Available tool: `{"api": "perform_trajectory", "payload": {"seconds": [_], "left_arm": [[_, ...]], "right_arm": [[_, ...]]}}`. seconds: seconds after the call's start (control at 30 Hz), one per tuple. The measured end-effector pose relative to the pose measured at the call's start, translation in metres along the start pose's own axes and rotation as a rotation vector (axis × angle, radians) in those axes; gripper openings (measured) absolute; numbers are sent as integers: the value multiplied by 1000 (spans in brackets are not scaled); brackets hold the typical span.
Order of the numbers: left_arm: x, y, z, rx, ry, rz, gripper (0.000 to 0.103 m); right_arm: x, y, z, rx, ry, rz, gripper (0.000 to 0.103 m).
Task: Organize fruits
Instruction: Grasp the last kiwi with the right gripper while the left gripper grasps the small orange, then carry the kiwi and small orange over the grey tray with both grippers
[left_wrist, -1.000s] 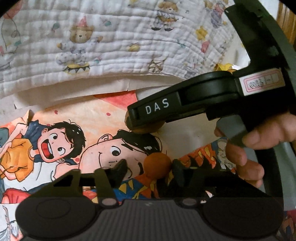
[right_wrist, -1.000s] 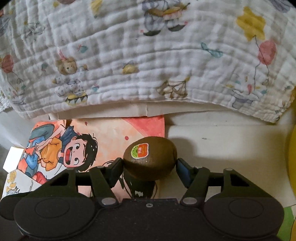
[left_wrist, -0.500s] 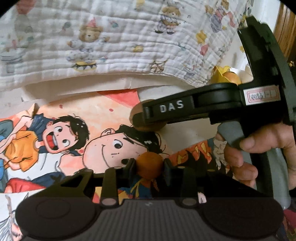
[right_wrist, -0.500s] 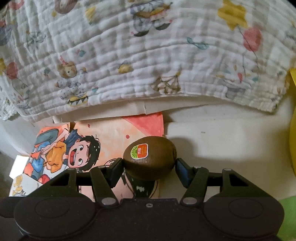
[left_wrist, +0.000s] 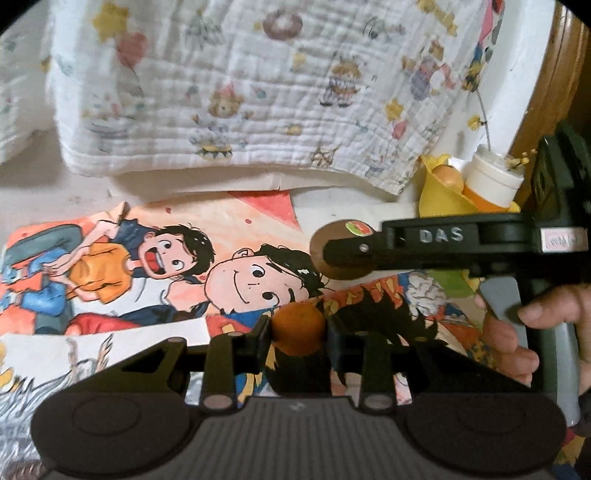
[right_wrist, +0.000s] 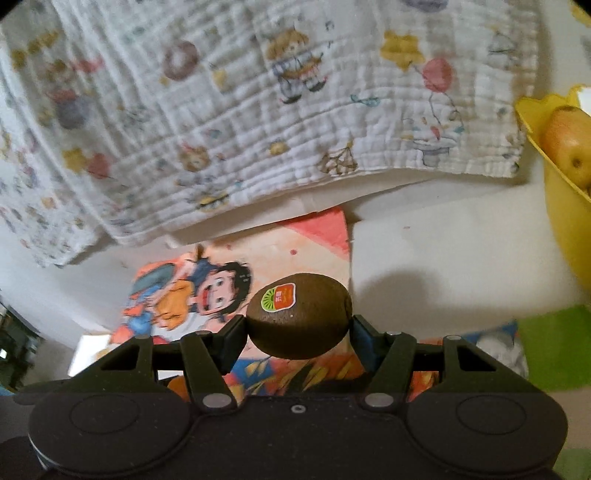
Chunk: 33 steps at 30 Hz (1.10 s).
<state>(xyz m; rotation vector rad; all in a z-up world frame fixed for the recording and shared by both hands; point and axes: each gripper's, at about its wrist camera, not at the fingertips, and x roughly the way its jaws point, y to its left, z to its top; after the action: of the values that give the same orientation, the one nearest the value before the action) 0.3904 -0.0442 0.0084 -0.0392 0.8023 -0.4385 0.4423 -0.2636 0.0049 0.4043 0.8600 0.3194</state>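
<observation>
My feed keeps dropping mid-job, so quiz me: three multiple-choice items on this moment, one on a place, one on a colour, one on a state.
1. Where is the kiwi?
A. in the yellow bowl
B. between the right tongs
C. on the blanket

2. What colour is the small fruit in the left tongs?
A. orange
B. green
C. purple

3. How are the left tongs?
A. wide open, empty
B. shut on the small fruit
C. out of sight

Answers:
1 B: the right tongs press the kiwi's two ends.
2 A: its skin is plainly orange.
3 B: both pads squeeze its sides.
</observation>
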Motion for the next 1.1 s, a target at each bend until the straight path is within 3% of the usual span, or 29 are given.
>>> {"api": "perform_trajectory", "payload": {"seconds": [0.3,0.6,0.9,1.1], "left_arm": [[-59,-23,-29,6,-45,13,35],[-96,-50,-75,2,-76,-28,35],[-103,-90,-107,24,-56,-74,35],[-104,-111,-123,54,-31,-93,35]], "right_arm": [[-72,9,-44,-29,-41,112,63],[-141,-1,-116,-40,-102,174,63],[-213,-8,-188,-160,-195,89,63],[-222,-18,-227,-192,-166,40,63]]}}
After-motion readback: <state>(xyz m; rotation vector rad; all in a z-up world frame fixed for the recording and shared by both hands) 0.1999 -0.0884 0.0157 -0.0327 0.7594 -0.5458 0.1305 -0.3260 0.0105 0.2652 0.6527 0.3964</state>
